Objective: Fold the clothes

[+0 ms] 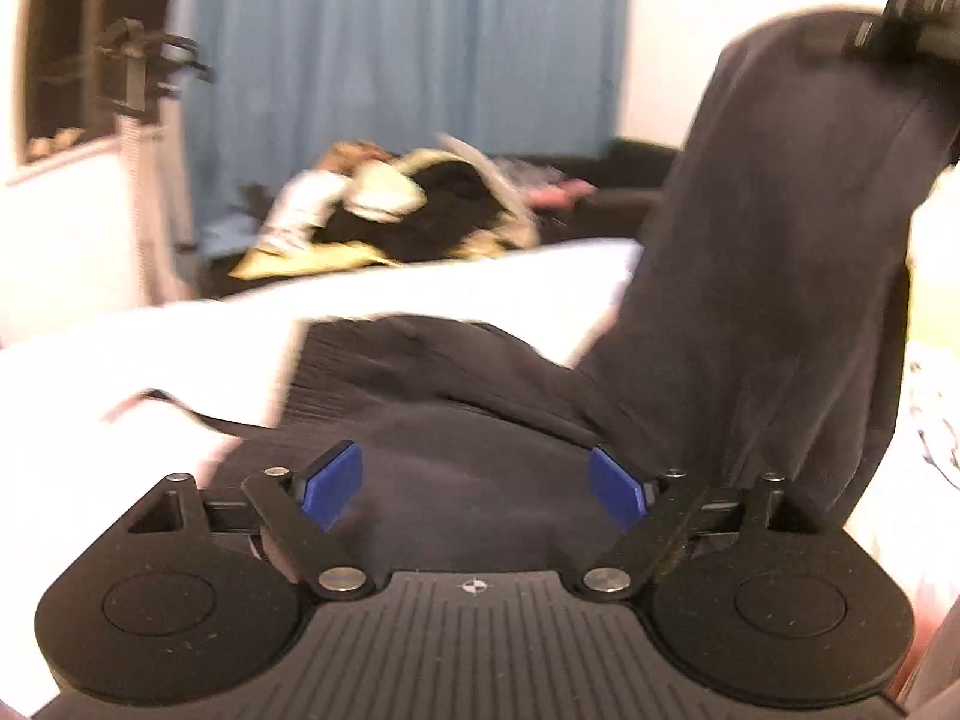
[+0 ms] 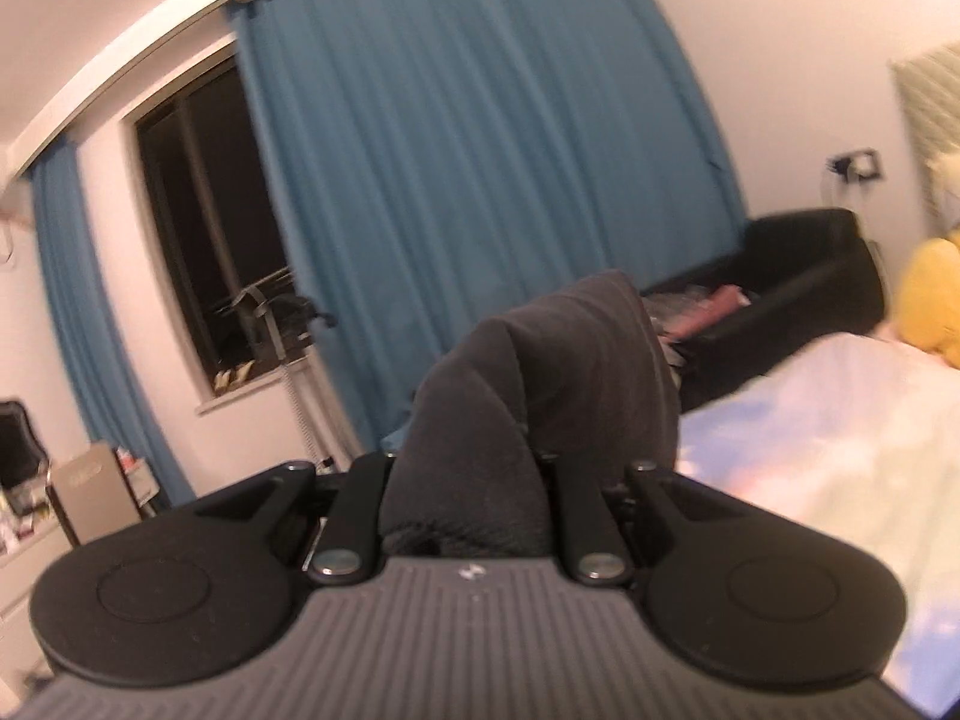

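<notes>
A dark grey garment (image 1: 750, 300) lies partly on the white bed (image 1: 150, 372) and rises in a long fold to the upper right, where my right gripper (image 1: 900, 24) holds it up. My left gripper (image 1: 477, 483) hovers over the lower part of the garment with its blue pads (image 1: 330, 483) wide apart and nothing pinched between them. In the right wrist view my right gripper (image 2: 468, 468) is shut on a bunched fold of the same garment (image 2: 540, 384), which hides its pads.
A heap of black, white and yellow clothes (image 1: 390, 210) lies beyond the bed by the blue curtain (image 1: 390, 60). A black sofa (image 2: 798, 288) stands at the back. A yellow plush toy (image 2: 930, 306) sits at the bed's far right. A window (image 2: 204, 228) and a desk are at left.
</notes>
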